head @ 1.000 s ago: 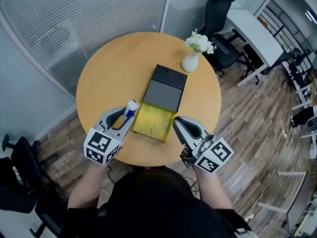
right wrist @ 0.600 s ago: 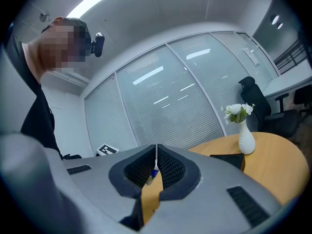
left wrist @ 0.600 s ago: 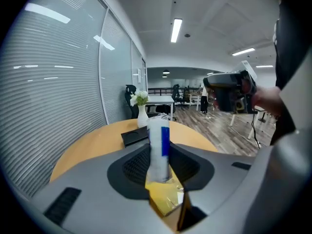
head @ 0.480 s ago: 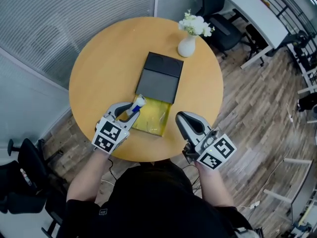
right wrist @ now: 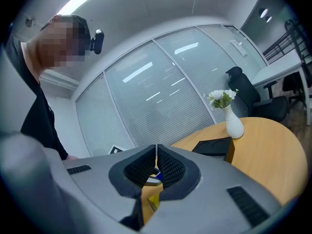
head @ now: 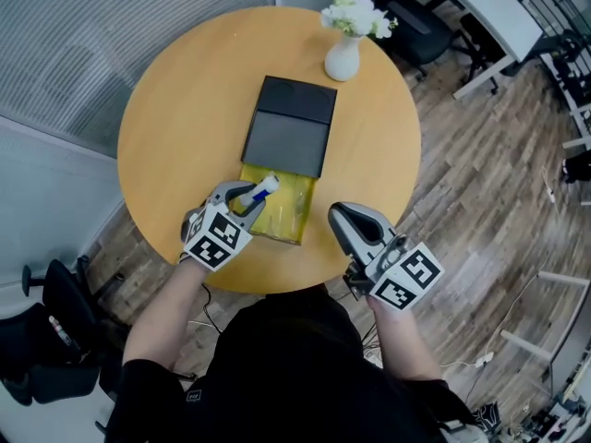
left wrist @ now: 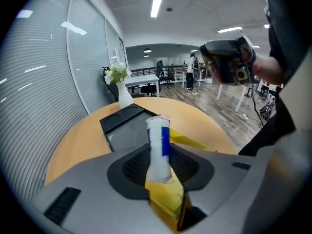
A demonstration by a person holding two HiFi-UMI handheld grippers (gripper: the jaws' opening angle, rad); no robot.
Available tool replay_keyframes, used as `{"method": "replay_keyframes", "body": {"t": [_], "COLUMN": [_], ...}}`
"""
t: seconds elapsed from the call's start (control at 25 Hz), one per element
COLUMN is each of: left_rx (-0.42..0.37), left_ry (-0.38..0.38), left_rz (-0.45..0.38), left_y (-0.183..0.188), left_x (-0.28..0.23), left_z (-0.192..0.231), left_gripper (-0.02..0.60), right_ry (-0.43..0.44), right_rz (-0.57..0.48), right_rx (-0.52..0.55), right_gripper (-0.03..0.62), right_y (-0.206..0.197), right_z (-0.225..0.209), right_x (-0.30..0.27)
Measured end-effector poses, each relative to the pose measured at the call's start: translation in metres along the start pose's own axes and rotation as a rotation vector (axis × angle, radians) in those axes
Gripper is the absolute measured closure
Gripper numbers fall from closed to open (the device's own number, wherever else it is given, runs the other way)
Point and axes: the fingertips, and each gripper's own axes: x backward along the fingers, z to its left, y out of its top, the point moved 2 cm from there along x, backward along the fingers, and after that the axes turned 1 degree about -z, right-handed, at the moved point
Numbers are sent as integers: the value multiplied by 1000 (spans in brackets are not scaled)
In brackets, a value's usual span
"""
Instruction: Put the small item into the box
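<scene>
The left gripper (head: 251, 195) hides the low end of the small tube (head: 265, 186) and a corner of the box (head: 286, 127). Its jaws pinch the white and blue tube, which hangs over the box's yellow open part (head: 288, 212). The right gripper (head: 336, 216) is pressed together with nothing in it, just to the right of the box. A white vase (head: 343, 59) stands past the box on the round table (head: 175, 127).
</scene>
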Motion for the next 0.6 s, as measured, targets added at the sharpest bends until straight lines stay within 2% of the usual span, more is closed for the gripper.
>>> {"method": "replay_keyframes", "body": {"t": [0.4,0.6], "left_rx": [-176,-232], "left_ry": [-105,-129], "left_rz": [184,247], "left_y": [-36,-49], "left_x": [-56,-72], "left_z": [-23,-29], "left_gripper": [449,449], "right_ry": [-12,-17], "right_rz": [33,35], "right_rx": [-36,-32], "right_gripper": [556,556], "right_y": [-20,-19], "right_z": [-10,-12], "right_x": [3,8]}}
